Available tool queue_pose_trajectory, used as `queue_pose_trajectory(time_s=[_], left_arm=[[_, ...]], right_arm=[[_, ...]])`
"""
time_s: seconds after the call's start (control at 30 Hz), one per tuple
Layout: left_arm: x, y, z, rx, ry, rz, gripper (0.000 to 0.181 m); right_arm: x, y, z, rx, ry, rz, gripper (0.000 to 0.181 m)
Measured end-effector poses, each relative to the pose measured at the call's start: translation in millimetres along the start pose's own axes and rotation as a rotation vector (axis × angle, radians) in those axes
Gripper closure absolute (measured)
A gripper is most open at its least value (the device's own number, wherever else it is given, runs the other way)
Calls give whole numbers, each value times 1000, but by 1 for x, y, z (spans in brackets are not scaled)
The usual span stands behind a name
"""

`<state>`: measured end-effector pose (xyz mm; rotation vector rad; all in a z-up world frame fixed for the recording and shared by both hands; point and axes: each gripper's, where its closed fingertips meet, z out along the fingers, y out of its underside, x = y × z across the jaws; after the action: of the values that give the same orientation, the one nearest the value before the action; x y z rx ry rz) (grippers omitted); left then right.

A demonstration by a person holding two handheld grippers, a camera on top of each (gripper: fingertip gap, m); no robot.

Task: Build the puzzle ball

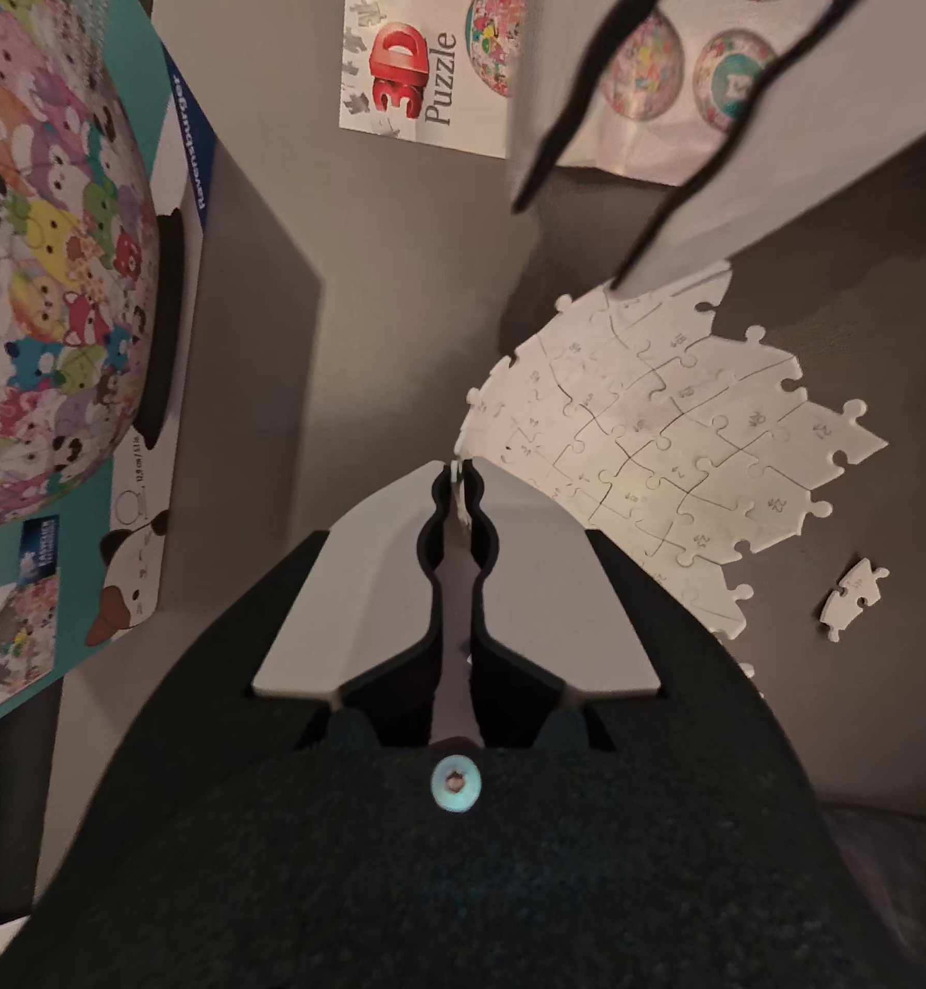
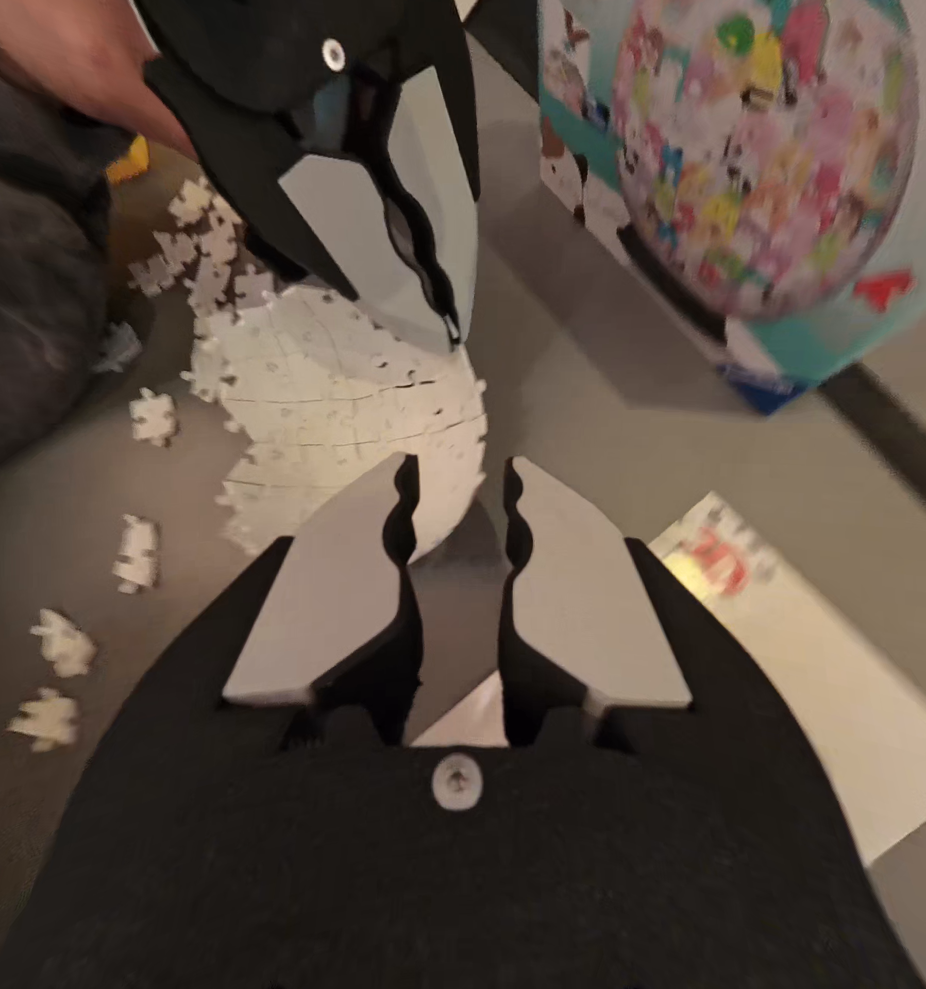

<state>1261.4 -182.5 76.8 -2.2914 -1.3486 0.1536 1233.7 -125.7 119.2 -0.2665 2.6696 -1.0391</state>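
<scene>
Just beside shell [image 2: 343, 406] edge — open table [image 2: 584, 374]

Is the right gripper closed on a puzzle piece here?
No. The right gripper has its fingers spread with nothing between them, just short of the half-built ball.

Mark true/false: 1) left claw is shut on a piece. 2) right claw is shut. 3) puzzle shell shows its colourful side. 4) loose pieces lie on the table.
1) The left claw is shut on a piece: true.
2) The right claw is shut: false, it is open and empty.
3) The shell shows its colourful side: false, its white side shows.
4) Loose pieces lie on the table: true.
</scene>
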Motion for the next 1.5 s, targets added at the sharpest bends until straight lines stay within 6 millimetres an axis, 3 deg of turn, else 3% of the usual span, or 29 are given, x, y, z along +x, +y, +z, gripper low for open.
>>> queue_pose_trajectory(time_s=[0.07,0.2,0.37,0.43,0.63,0.73,0.83,1.0,1.07,1.23,1.37,1.5], left_arm=[[0,0,0,2,3,-1,177],[0,0,0,13,17,-5,177],[0,0,1,22,25,-4,177],[0,0,1,27,33,-7,177],[-1,0,2,32,31,-8,177],[-1,-1,1,39,26,-5,177],[-6,-2,-2,47,-6,-26,164],[-6,-9,-39,169,-23,-132,144],[-4,-4,-57,205,-56,-198,144],[24,11,-79,269,-91,-324,143],[48,24,-72,281,-99,-430,143],[51,39,-45,287,-106,-580,133]], right_arm=[[14,-1,18,-47,-59,-81,152],[1,1,48,-131,-312,-110,151],[-7,1,69,-206,-414,-157,150],[3,4,74,-256,-347,-197,150],[1,8,75,-314,-374,-241,173],[1,9,74,-321,-365,-234,174],[2,9,74,-330,-350,-249,174],[2,8,74,-339,-303,-332,174],[0,8,73,-342,-297,-367,177],[1,6,73,-342,-290,-379,178],[7,8,71,-354,-300,-321,178],[11,8,71,-373,-301,-274,178]])
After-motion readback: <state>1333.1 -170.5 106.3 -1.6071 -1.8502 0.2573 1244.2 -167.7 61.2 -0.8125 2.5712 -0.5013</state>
